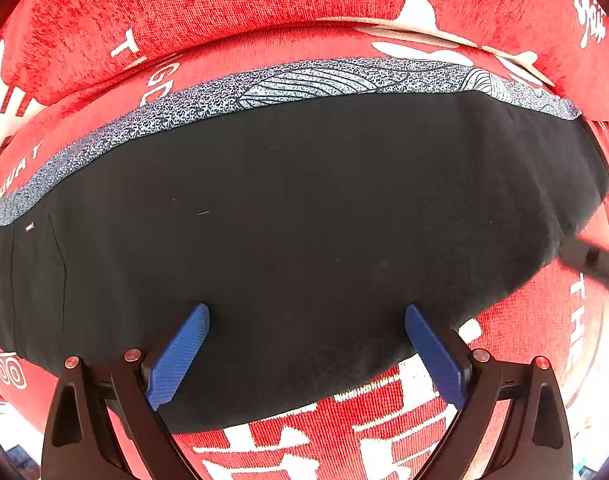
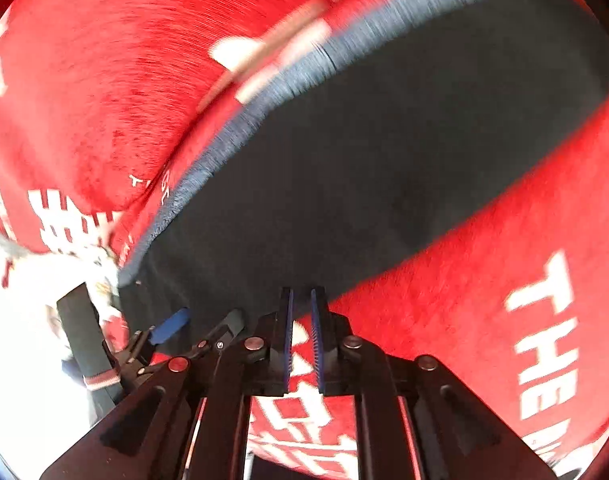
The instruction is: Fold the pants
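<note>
Black pants (image 1: 296, 208) lie flat and folded on a red printed cover, with a grey patterned band (image 1: 304, 80) along their far edge. My left gripper (image 1: 306, 312) is open, its blue pads (image 1: 180, 356) spread over the near edge of the pants, holding nothing. In the blurred right wrist view the pants (image 2: 364, 168) stretch away to the upper right. My right gripper (image 2: 301, 296) has its jaws nearly together with a thin gap, empty, at the pants' near edge. The left gripper (image 2: 196, 322) shows at the lower left of that view.
The red cover (image 1: 344, 432) with white lettering spreads all around the pants. A red cushion or backrest (image 1: 224, 0) rises behind them. A bright white area (image 2: 20, 340) lies beyond the cover's left edge. The right gripper's body (image 1: 592, 260) shows at the right edge.
</note>
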The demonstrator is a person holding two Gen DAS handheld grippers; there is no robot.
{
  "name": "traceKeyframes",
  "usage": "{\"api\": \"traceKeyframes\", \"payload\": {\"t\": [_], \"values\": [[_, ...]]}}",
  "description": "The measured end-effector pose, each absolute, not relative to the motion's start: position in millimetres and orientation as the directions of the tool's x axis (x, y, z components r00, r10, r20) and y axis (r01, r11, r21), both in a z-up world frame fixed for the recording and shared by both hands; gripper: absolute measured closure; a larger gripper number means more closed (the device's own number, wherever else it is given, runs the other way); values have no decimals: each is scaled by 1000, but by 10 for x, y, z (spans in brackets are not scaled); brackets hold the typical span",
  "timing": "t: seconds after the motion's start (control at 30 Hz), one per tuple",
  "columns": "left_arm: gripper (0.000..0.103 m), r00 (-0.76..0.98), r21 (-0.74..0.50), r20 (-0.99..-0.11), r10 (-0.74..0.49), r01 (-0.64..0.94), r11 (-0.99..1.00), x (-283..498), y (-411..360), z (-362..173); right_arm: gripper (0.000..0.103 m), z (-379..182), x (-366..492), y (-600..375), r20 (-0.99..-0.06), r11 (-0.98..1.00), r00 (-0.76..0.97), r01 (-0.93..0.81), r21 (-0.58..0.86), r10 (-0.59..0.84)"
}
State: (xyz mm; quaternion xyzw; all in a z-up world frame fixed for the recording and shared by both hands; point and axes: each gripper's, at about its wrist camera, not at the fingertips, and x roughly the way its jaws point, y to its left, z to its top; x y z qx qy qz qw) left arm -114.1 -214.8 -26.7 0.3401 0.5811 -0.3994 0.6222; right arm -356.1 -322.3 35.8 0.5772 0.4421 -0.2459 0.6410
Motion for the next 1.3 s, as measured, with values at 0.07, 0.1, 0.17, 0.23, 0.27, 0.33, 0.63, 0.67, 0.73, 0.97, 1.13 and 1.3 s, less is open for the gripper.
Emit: {"api": "traceKeyframes", "payload": {"t": [0.07, 0.1, 0.17, 0.23, 0.27, 0.33, 0.63, 0.67, 0.73, 0.97, 1.13, 1.3], "values": [[4, 8, -40, -995, -104, 893, 449, -1154, -2144, -273, 90, 429, -3510, -3293, -863, 258, 479, 824, 505, 160], [4, 8, -40, -995, -104, 893, 449, -1157, -2142, -273, 89, 414, -3495, -3327, -867, 264, 473, 826, 498, 156], [4, 7, -40, -995, -102, 892, 450, -1159, -2142, -271, 88, 289, -3470, -3382, -883, 264, 439, 843, 469, 167], [4, 7, -38, -995, -100, 893, 449, -1166, -2144, -265, 88, 147, -3531, -3368, -894, 253, 411, 859, 446, 179], [4, 7, -38, -995, -99, 893, 448, -1167, -2148, -261, 88, 122, -3589, -3349, -881, 228, 436, 853, 469, 181], [4, 10, -36, -995, -99, 893, 448, -1171, -2153, -266, 88, 142, -3675, -3294, -876, 210, 444, 853, 478, 189], [4, 21, -20, -996, -86, 896, 444, -1192, -2213, -281, 77, 187, -4052, -3148, -878, 168, 430, 869, 466, 212], [4, 22, -18, -996, -85, 896, 444, -1195, -2223, -280, 77, 188, -4081, -3151, -877, 160, 432, 870, 467, 210], [4, 29, -9, -996, -79, 897, 441, -1210, -2245, -277, 76, 185, -4152, -3142, -874, 145, 438, 870, 471, 209], [4, 61, 34, -997, -50, 903, 429, -1261, -2379, -187, 74, 181, -4317, -3165, -868, 109, 453, 870, 480, 203], [4, 33, -11, -995, -99, 907, 421, -1358, -2584, 36, 67, 241, -4541, -3332, -855, 86, 493, 856, 510, 161], [4, -2, -59, -990, -144, 916, 396, -1614, -2980, 117, 61, 271, -4966, -3697, -833, -11, 552, 833, 552, 39]]}}
